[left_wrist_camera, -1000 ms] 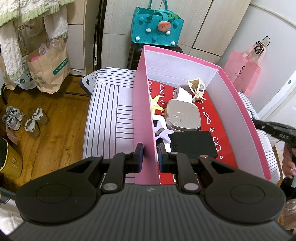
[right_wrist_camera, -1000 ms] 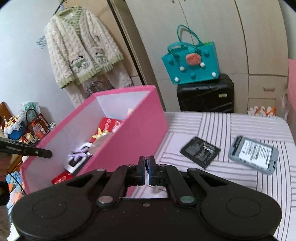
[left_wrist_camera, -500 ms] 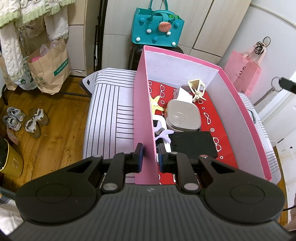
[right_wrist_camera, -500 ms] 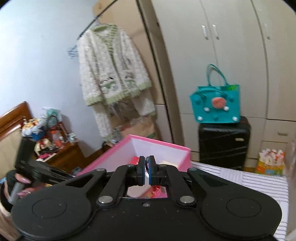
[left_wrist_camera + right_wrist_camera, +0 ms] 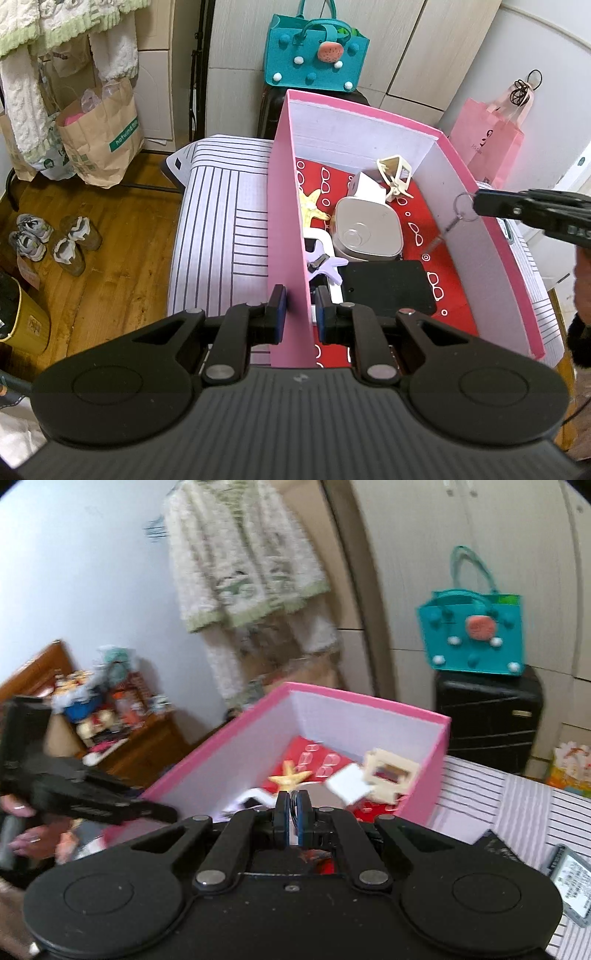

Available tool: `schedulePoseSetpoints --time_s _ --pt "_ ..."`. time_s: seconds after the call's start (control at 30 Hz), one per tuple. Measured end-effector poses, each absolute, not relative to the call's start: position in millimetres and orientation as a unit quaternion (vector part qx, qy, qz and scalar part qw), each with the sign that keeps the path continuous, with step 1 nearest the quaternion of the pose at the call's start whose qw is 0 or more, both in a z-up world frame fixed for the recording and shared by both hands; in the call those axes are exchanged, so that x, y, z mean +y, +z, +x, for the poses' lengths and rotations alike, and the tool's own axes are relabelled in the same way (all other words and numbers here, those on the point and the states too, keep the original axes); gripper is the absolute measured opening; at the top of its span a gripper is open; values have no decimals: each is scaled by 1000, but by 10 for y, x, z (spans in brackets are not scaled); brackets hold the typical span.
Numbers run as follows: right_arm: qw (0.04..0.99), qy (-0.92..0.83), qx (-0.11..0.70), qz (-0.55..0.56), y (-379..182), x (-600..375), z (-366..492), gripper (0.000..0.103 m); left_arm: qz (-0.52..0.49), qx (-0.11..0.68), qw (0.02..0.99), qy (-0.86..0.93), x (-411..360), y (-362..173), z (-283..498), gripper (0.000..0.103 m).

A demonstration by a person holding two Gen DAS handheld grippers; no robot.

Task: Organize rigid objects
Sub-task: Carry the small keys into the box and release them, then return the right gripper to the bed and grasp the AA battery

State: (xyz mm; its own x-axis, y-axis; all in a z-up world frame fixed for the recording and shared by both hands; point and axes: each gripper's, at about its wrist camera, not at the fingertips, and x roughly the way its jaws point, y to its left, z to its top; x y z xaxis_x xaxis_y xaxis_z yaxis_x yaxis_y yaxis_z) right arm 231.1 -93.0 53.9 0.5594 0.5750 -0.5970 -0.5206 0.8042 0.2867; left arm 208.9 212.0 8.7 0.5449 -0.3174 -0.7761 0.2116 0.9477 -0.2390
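Since a second ago my right gripper [image 5: 476, 203] has swung from the bedspread side to above the pink box [image 5: 288, 229]; in the left wrist view it was off at the right edge, now its tip reaches over the box's right wall. It's pinching a key ring [image 5: 462, 207], jaws pressed nearly together on the ring, with a small key [image 5: 445, 230] dangling below it inside the box, close to the white inner wall. In the right wrist view, which is motion-blurred, my right gripper [image 5: 292, 821] shows thin wire between the pads.

My left gripper [image 5: 298, 314] hasn't moved: it straddles the box's near left wall, pads close on either side of the pink card, gripping it.

Inside the box, on the red glasses-print lining [image 5: 417, 225]: a black flat slab [image 5: 388, 286] nearest me, a beige rounded case [image 5: 365, 232] behind it, a yellow starfish [image 5: 312, 206] by the left wall, a cream hair claw [image 5: 395, 175] at the back, and a lilac clip [image 5: 328, 267] beside the slab.

The box sits on the striped bedspread [image 5: 221, 221]. Right wrist view also catches a grey device [image 5: 570, 880] lying on the stripes at far right. A teal bag [image 5: 316, 59] stands on a black suitcase [image 5: 487, 716] behind the bed.
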Motion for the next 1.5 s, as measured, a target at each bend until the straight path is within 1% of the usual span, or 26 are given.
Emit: schedulePoseSetpoints --time_s 0.03,0.13,0.23,0.33,0.47,0.57,0.63,0.7,0.77,0.8,0.83,0.9,0.97,1.1,1.27,1.3,1.33,1.37,1.4,1.5 --pt "883 310 350 49 557 -972 2304 11 -60 453 877 -150 2119 88 2093 14" --pt "887 309 334 73 686 -1140 2224 11 -60 454 877 -148 2114 92 2096 14" --pt "900 294 315 72 841 -1303 2047 12 -61 454 877 -147 2115 91 2095 14" --pt "908 266 315 76 905 -1515 1879 13 -64 453 877 -145 2122 89 2090 14" --pt "904 229 348 98 828 -1845 1756 18 -76 455 877 -136 2128 92 2089 14" --pt "897 191 385 106 665 -2067 1719 21 -71 456 877 -131 2108 103 2081 14" --pt "892 167 406 109 520 -2193 1693 25 -63 455 879 -129 2081 111 2069 14" --pt "889 146 421 109 364 -2269 1666 26 -59 455 879 -126 2067 115 2063 14" --pt "888 124 430 100 209 -2313 1636 32 -58 455 880 -124 2056 119 2062 14" --pt "894 102 429 85 103 -2318 1599 40 -55 454 881 -124 2044 120 2056 14" --pt "900 82 423 73 15 -2310 1568 44 -51 452 882 -122 2030 119 2048 14" --pt "902 61 422 65 -162 -2328 1515 44 -47 450 884 -119 2014 116 2037 14" --pt "904 64 413 87 -297 -2360 1469 44 -47 451 883 -118 2013 116 2040 14" --pt "904 84 404 110 -390 -2329 1458 44 -48 452 883 -117 2006 115 2042 14" --pt "912 71 401 59 -417 -2160 1568 44 -45 454 882 -117 2007 113 2047 14" --pt "914 70 399 38 -428 -2107 1580 42 -47 455 882 -117 2011 111 2047 14" --pt "915 62 399 11 -420 -2073 1573 29 -48 455 882 -117 2017 110 2051 14" --pt "917 46 397 -24 -417 -2010 1562 20 -50 455 881 -117 2020 109 2049 14" --pt "917 39 397 -30 -409 -2002 1543 11 -51 455 882 -116 2017 109 2048 14" --pt "919 40 391 -11 -413 -2021 1494 11 -45 453 883 -116 2005 115 2036 14"
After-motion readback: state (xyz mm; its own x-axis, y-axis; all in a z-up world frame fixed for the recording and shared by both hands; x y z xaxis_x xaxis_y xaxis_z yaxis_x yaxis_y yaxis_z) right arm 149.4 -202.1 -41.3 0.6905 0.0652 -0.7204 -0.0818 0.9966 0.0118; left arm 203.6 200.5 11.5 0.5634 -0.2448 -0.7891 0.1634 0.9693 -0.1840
